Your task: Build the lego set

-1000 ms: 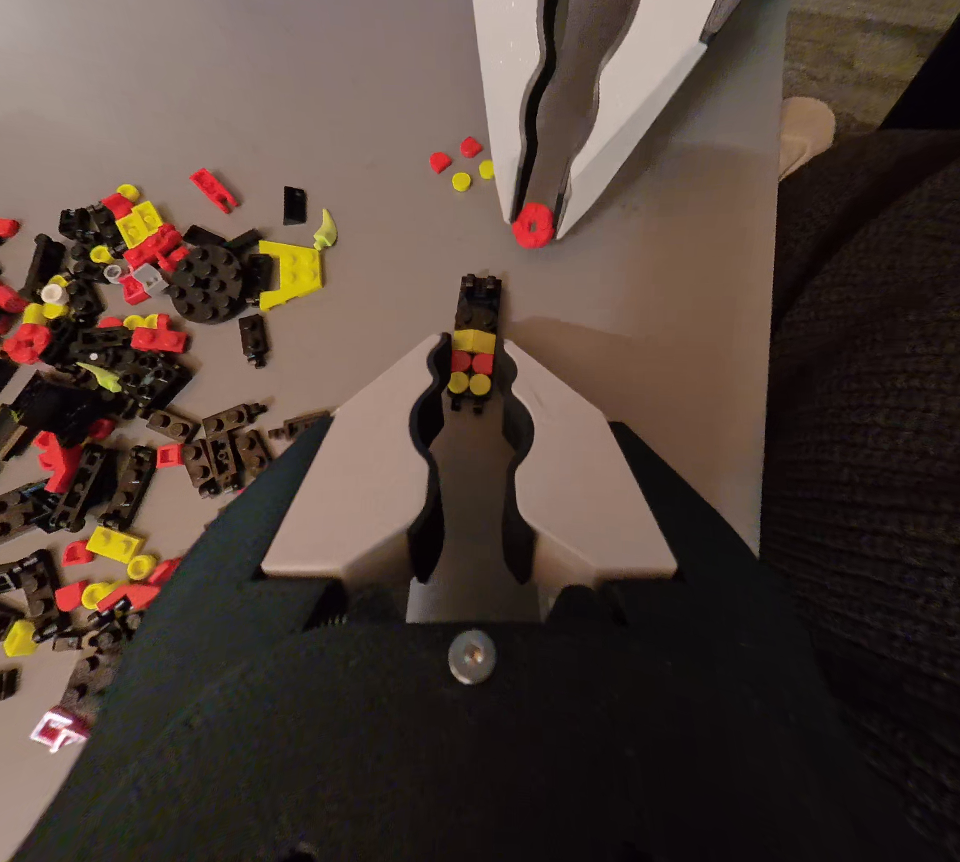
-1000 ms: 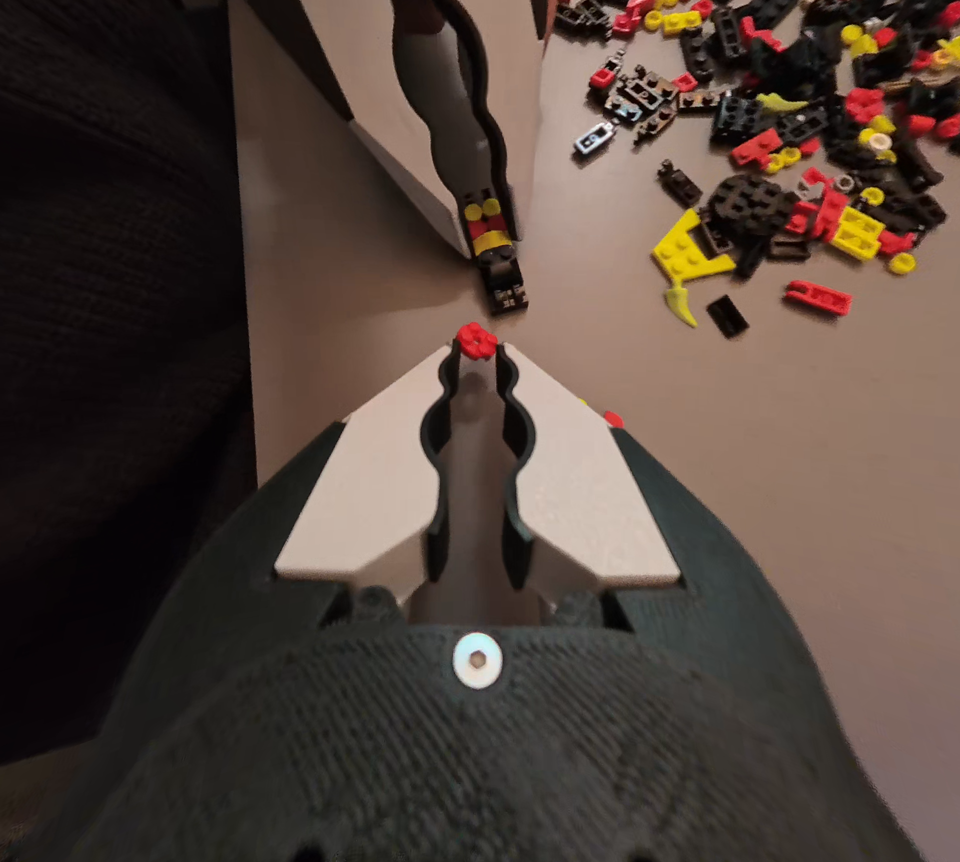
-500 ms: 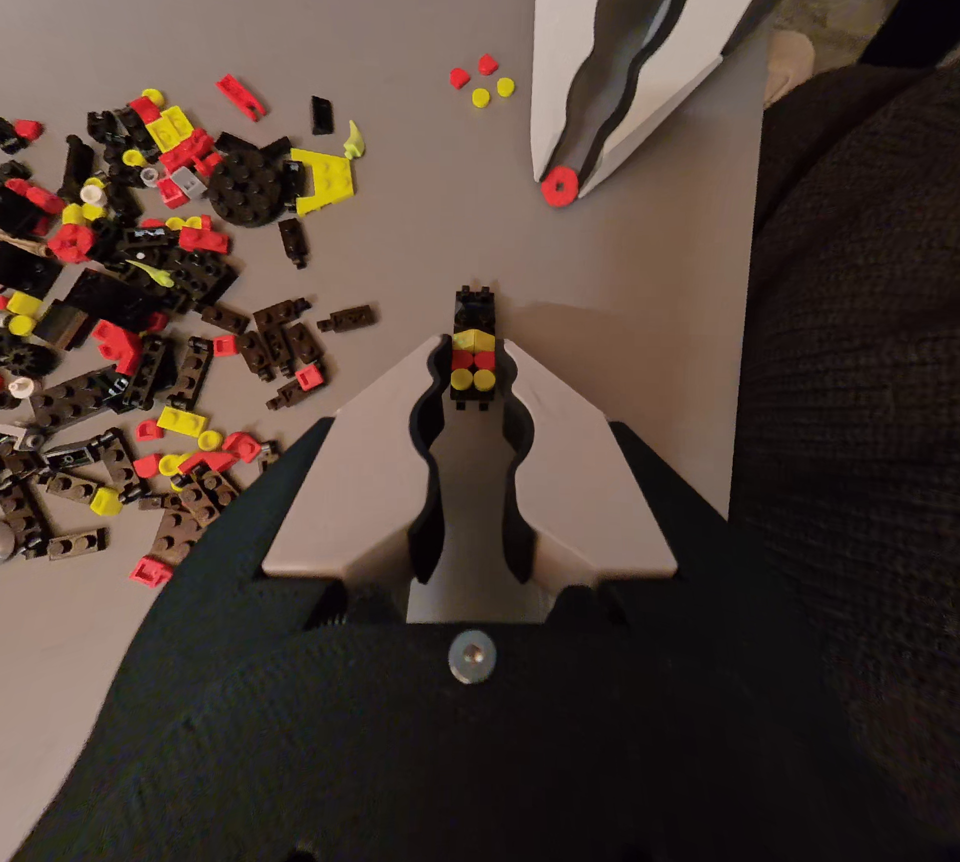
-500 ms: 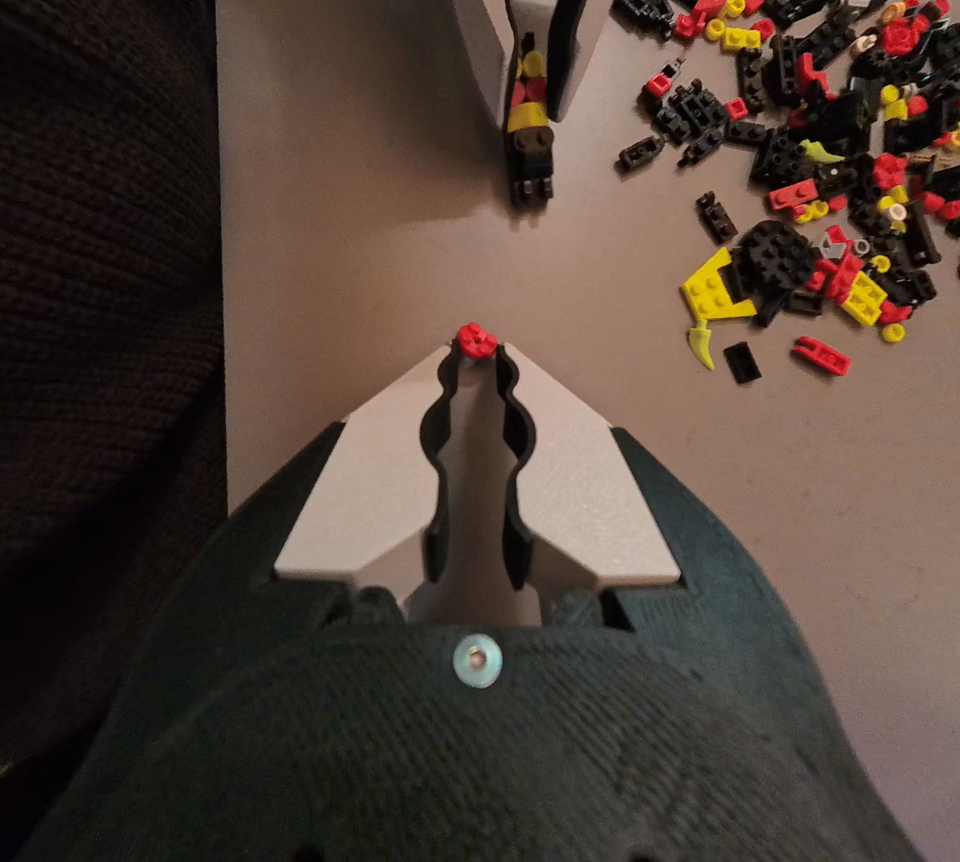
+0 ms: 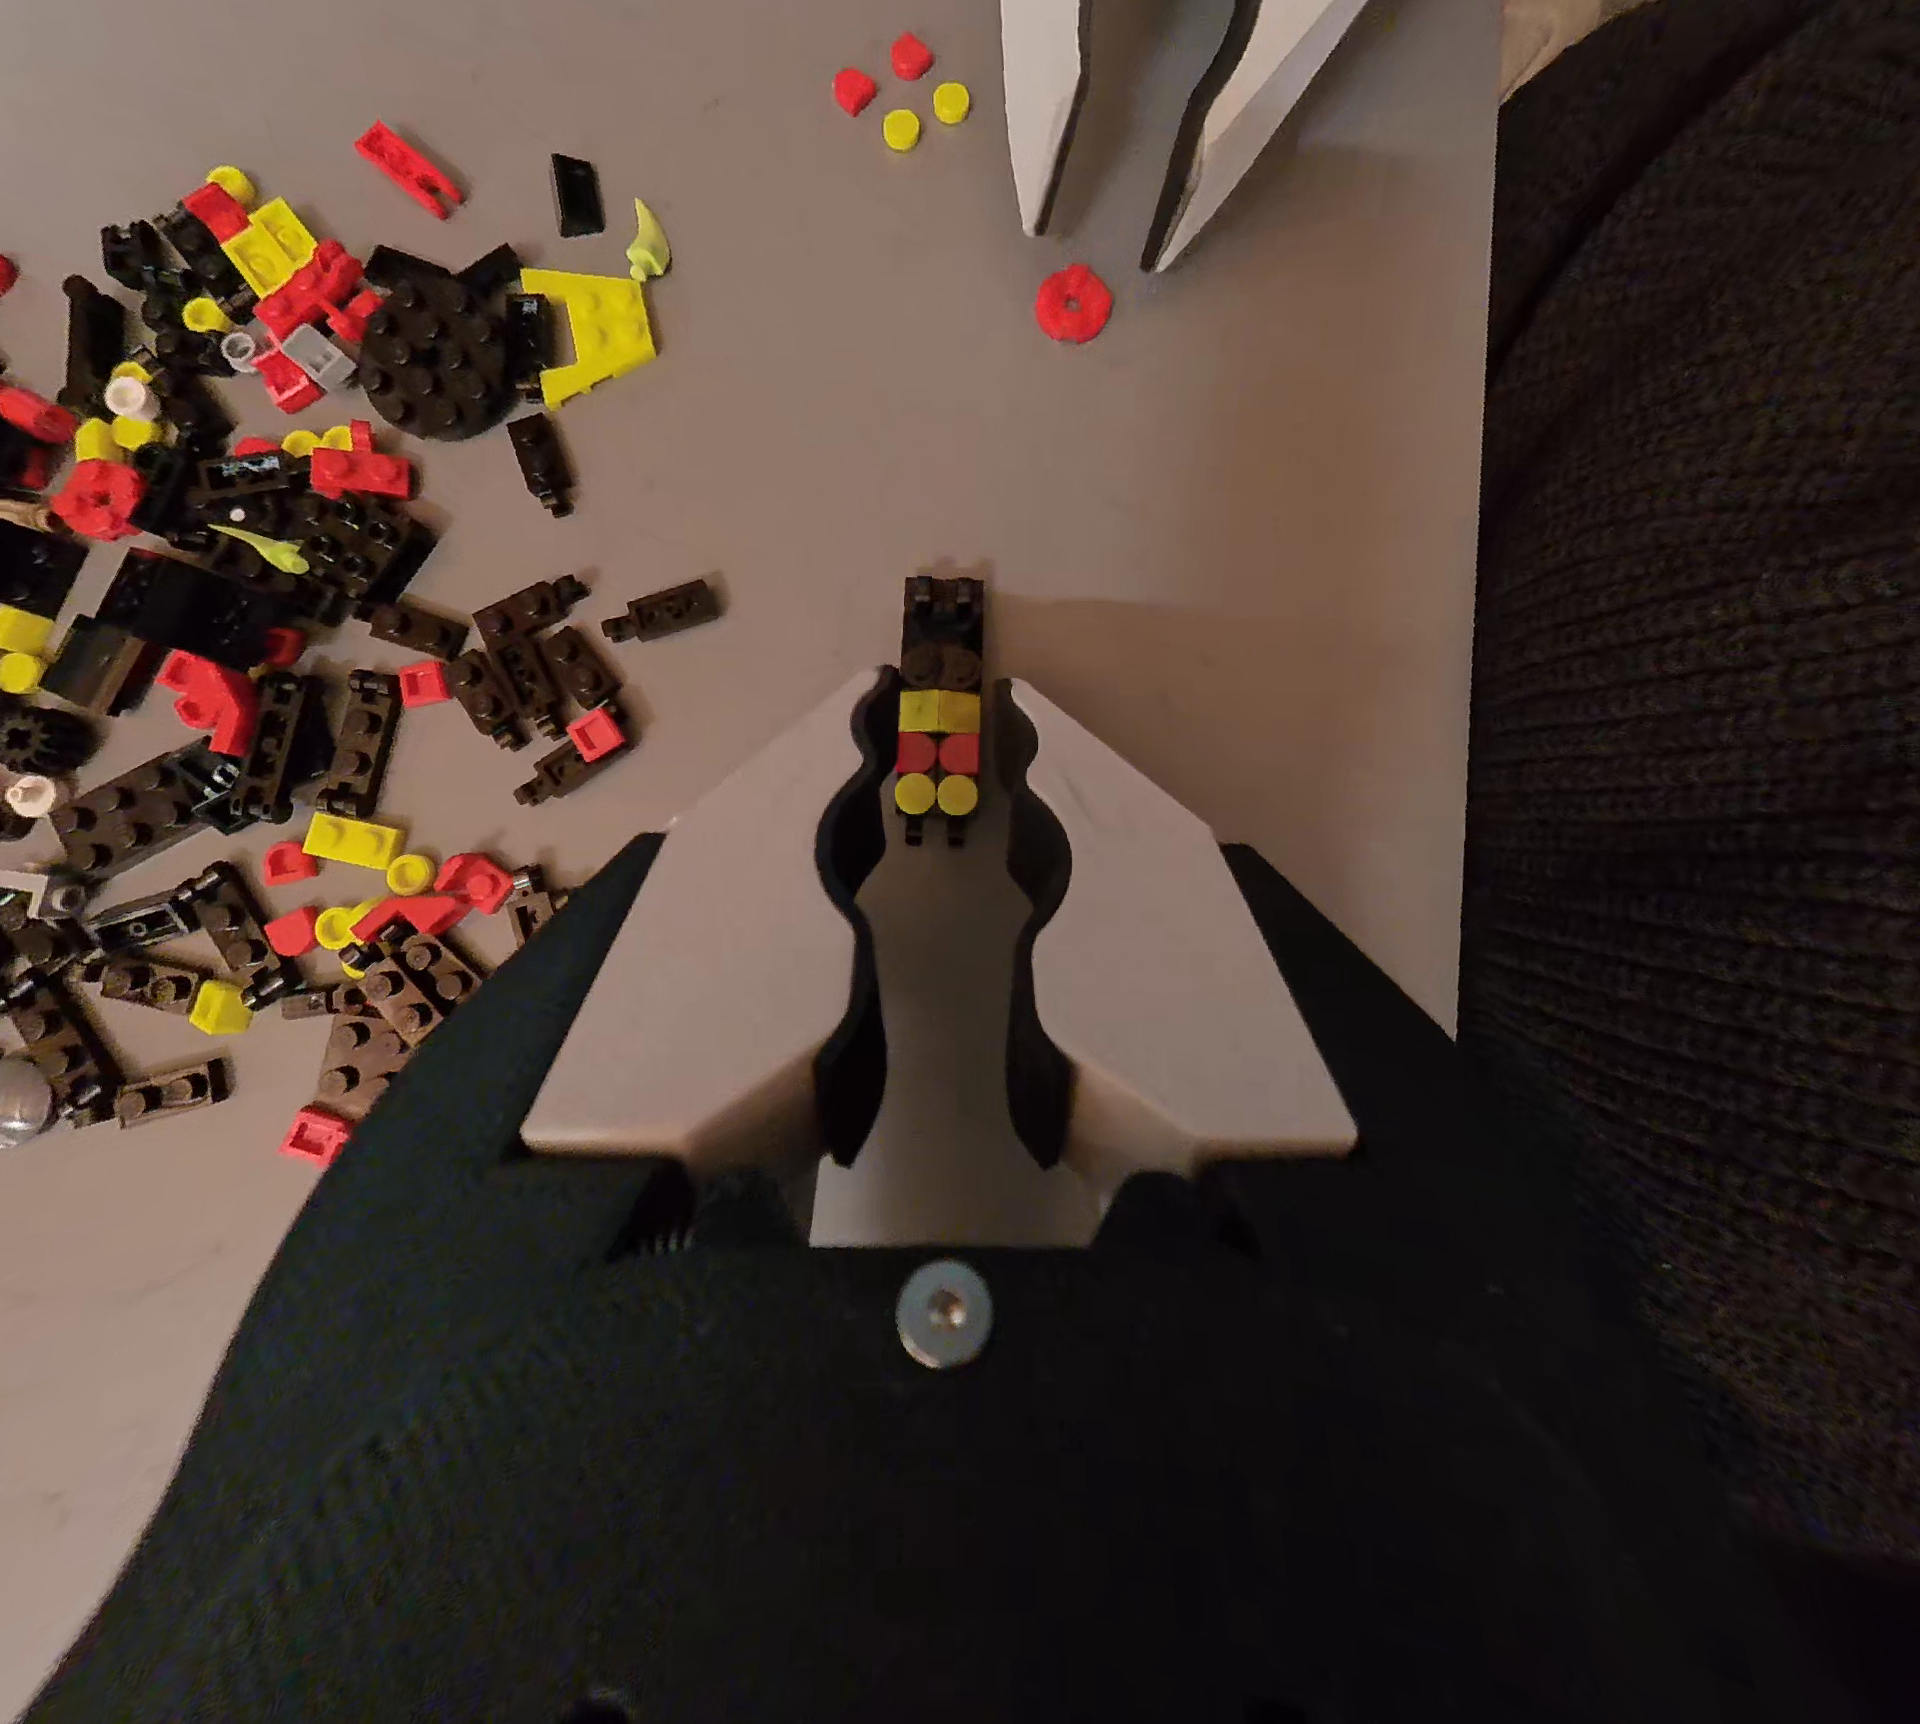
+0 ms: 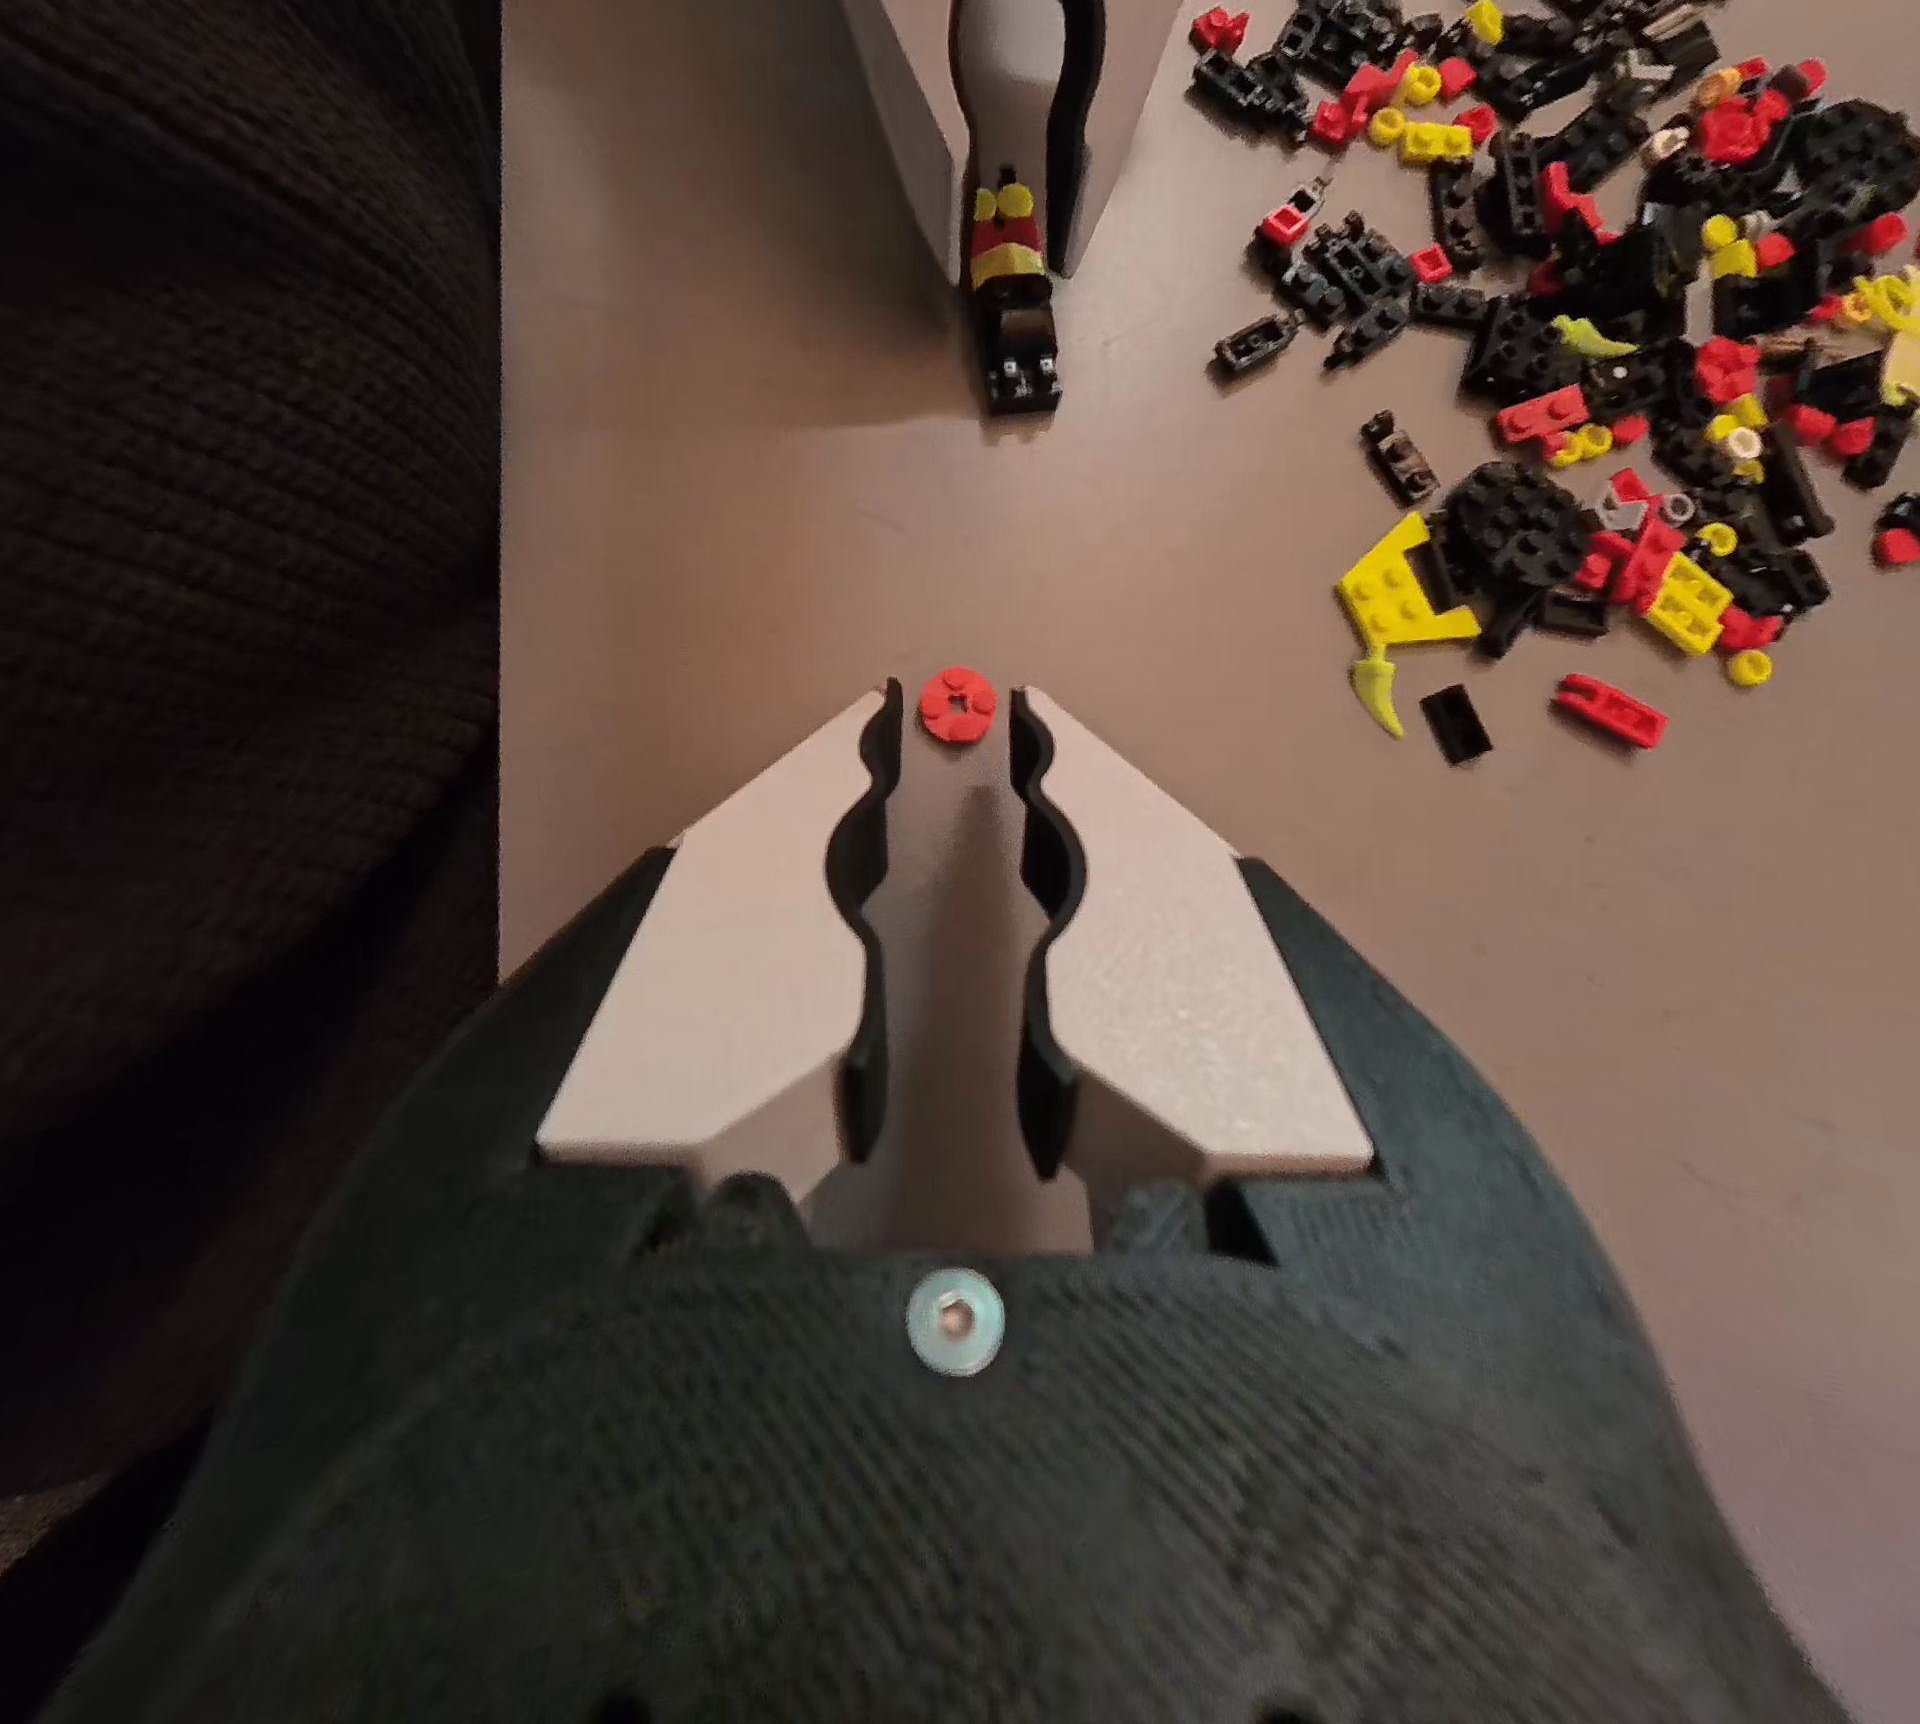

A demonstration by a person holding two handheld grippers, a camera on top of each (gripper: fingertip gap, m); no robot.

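Observation:
My left gripper [image 5: 940, 698] is shut on a small black assembly [image 5: 940, 718] topped with yellow and red pieces. It holds it low over the grey table [image 5: 1195, 479]. The assembly also shows in the right wrist view [image 6: 1006, 251] between the left gripper's fingers [image 6: 1013, 272]. My right gripper [image 6: 951, 698] is open. A red round plate [image 6: 957, 706] lies flat on the table between its fingertips. In the left wrist view the plate [image 5: 1073, 305] lies just in front of the right gripper [image 5: 1096, 251].
A pile of loose black, red and yellow pieces [image 5: 260, 583] lies on the left of the table, and on the right in the right wrist view [image 6: 1610, 272]. Several small red and yellow pieces [image 5: 904, 90] lie apart. The table edge [image 5: 1475, 531] borders a person's dark knit garment [image 5: 1714, 739]. Left tips to right tips: about 9 cm.
My right gripper has opened and let go of the red round plate, which now lies on the table. The two grippers have drawn apart. The left gripper still holds the assembly.

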